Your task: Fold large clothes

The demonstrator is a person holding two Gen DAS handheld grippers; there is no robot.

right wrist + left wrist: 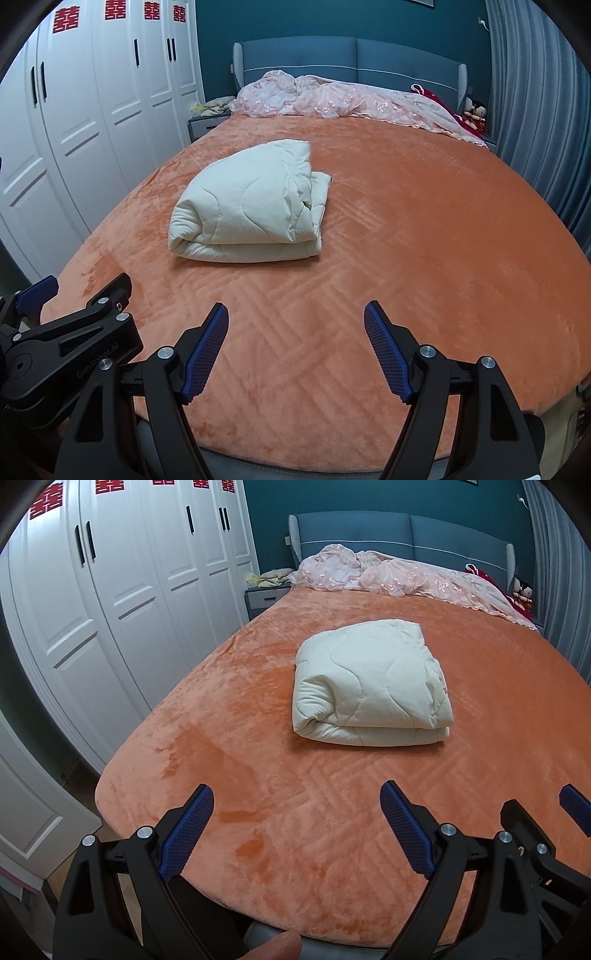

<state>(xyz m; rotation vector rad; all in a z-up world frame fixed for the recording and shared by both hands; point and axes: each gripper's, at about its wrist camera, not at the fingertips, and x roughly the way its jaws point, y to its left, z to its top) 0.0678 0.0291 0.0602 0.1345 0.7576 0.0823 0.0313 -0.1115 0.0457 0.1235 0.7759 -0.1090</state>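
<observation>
Left wrist view: folded cream quilt (pixel 371 686) lies alone mid-bed, both grippers backed off at the foot.
Left gripper (pixel 297 805) and right gripper (pixel 295 321) hold their jaws wide, gripping nothing; the puffy, wavy-stitched bundle sits at 12 o'clock on the plush orange bedspread (pixel 332 830), seemingly folded compact and released.

Both tools are built alike. The left gripper (pixel 297 801) has black plastic arms with triangular cut-outs, round silver bolt heads at the pivots, and blue fingers (pixel 402 825) with a fine gridded texture. The right gripper (pixel 295 317) matches it. Faint "GenRobot.AI" lettering marks the left tool's black body in the right wrist view.
</observation>
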